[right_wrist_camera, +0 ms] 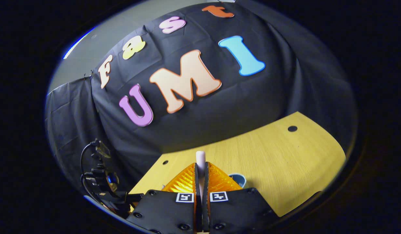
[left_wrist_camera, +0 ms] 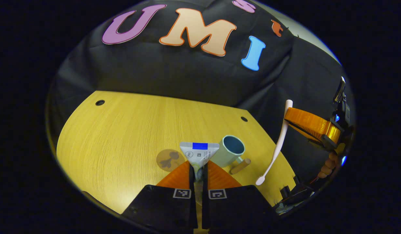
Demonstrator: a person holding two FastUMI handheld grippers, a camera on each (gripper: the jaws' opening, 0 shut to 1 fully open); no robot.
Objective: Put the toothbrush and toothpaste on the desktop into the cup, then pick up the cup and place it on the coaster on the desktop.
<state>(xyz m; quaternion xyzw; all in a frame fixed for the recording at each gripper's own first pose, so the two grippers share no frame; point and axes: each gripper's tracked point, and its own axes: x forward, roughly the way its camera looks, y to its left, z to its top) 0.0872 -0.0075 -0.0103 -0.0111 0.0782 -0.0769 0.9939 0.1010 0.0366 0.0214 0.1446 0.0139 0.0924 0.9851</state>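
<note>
My left gripper is shut on the toothpaste tube, a grey-white tube with a blue band, held low over the desktop with its flat end pointing away. Just right of it stands the pale blue cup with a wooden handle. Left of the tube lies the round brown coaster. In the right gripper view my right gripper is shut on the white toothbrush, with the cup's rim below. The left gripper view shows that gripper holding the toothbrush hanging head-down, to the right of the cup.
The yellow wooden desktop has small round holes near its far corners. Black cloth walls close the back and sides. A hand holds the right gripper at the table's right edge. The left gripper's body and cables sit at lower left.
</note>
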